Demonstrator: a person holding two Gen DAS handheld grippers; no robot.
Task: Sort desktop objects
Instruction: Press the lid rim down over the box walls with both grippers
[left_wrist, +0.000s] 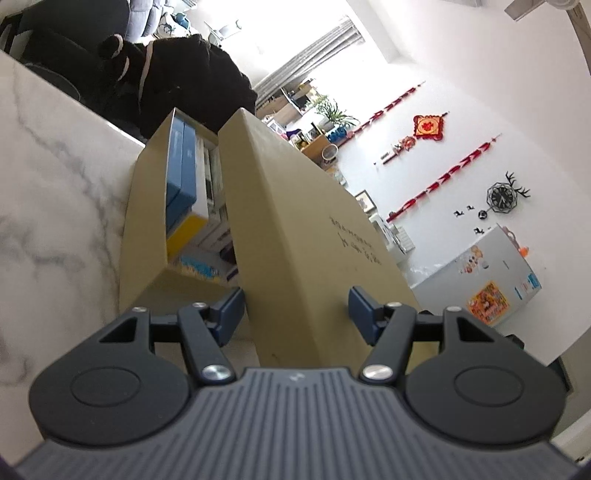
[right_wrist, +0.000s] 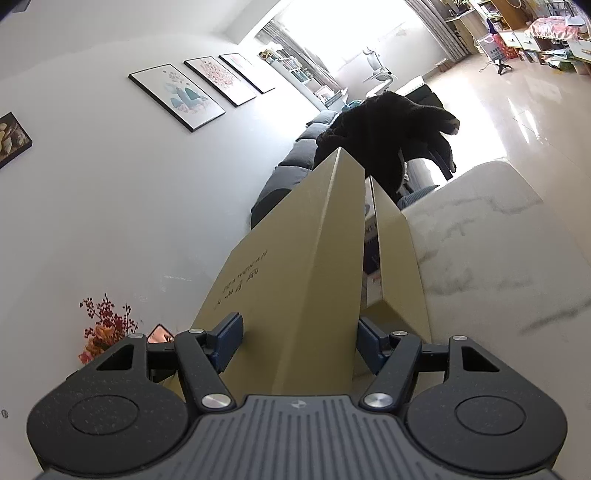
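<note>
While the left gripper (left_wrist: 295, 308) and right gripper (right_wrist: 297, 339) each clamp the tan cardboard lid (left_wrist: 306, 229) tilted over its filled tan box (left_wrist: 147, 206) on the marble table (left_wrist: 55, 184), closing seems in hand; next, lower evenly.

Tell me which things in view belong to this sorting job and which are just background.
Job: tan box lid, held by left gripper and right gripper; open tan box; packages inside.
Background: black garment, wall clock, framed pictures.
</note>
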